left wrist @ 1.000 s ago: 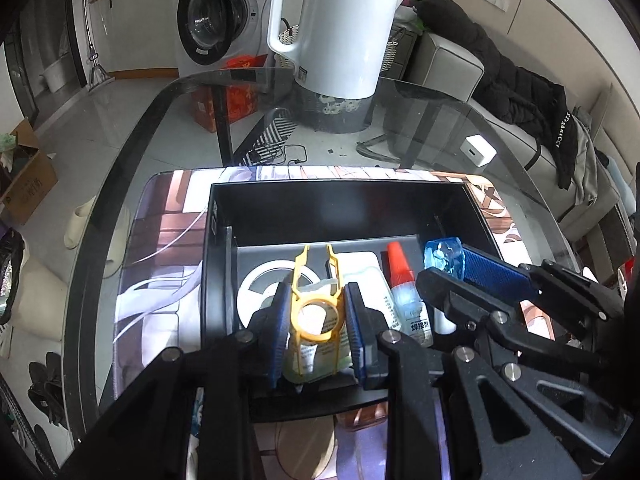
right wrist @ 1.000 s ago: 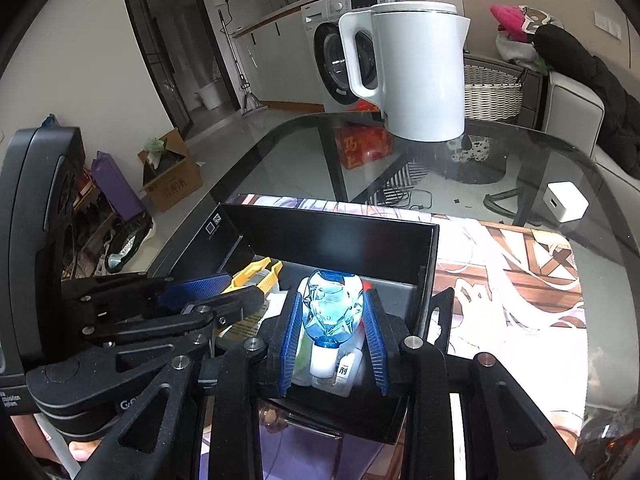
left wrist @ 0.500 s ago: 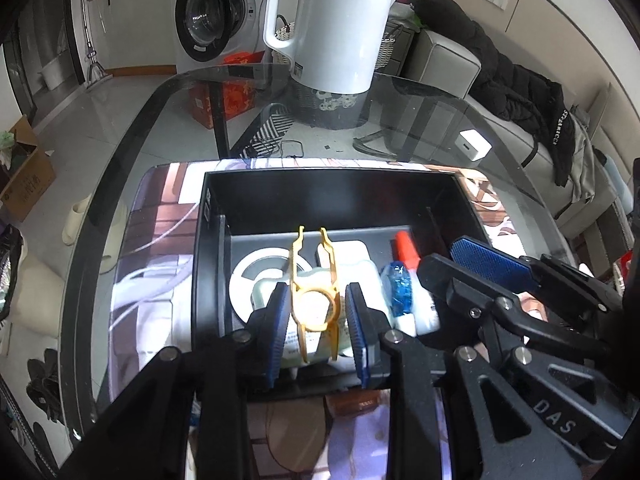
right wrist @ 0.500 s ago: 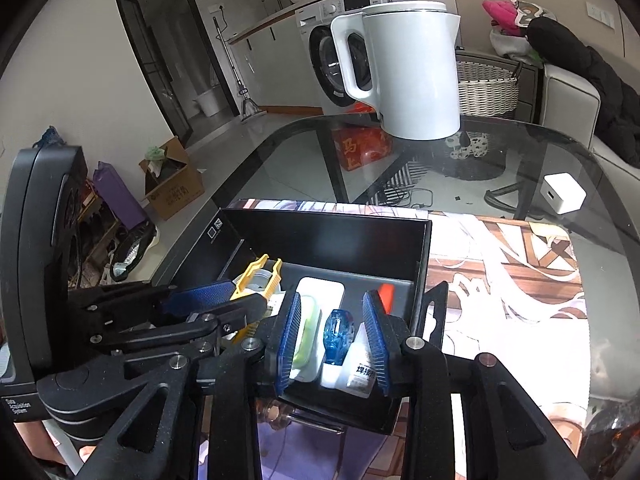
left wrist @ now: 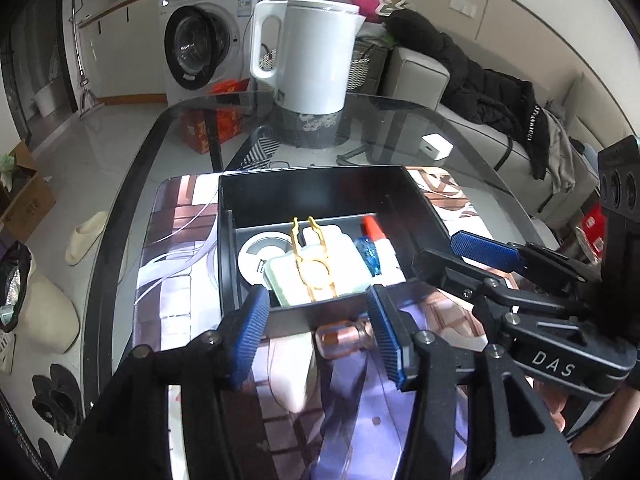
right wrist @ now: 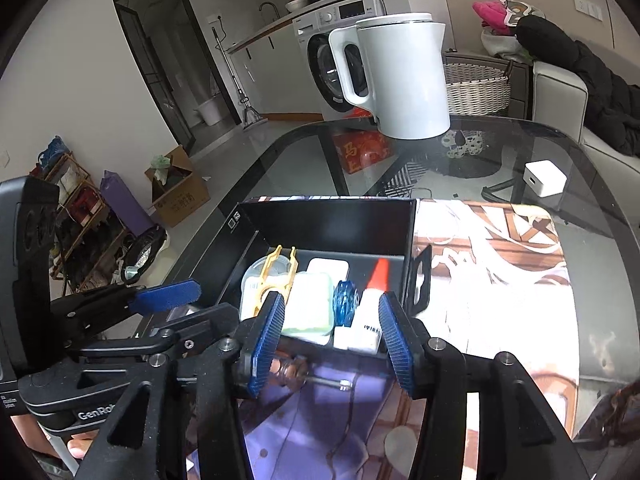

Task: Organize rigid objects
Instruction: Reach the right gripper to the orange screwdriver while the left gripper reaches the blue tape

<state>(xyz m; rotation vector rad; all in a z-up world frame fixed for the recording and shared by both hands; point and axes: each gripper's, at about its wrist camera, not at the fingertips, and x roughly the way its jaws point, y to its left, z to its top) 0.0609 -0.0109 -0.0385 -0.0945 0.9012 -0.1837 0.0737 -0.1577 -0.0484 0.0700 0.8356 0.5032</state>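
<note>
A black open box (left wrist: 264,200) (right wrist: 332,216) sits on a printed mat. Inside lie a yellow plastic clip (left wrist: 312,260) (right wrist: 270,280) on a pale green-white case (left wrist: 320,268) (right wrist: 312,308), a white tape roll (left wrist: 260,252), a blue faceted bottle (left wrist: 369,254) (right wrist: 345,300) and a red-capped glue bottle (left wrist: 380,240) (right wrist: 374,300). My left gripper (left wrist: 318,336) is open and empty just before the box's near wall. My right gripper (right wrist: 330,340) is open and empty at the same wall. A small pinkish glass bottle (left wrist: 344,338) (right wrist: 292,368) lies on the mat between the fingers.
A white electric kettle (left wrist: 308,52) (right wrist: 400,76) stands at the far side of the glass table (left wrist: 180,128). A white charger cube (left wrist: 436,146) (right wrist: 544,178) lies to the right. The printed mat (right wrist: 500,280) extends right of the box.
Both grippers opened and pulled back from the box. The left let go of the yellow clip, the right let go of the blue bottle; both now lie in the box.
</note>
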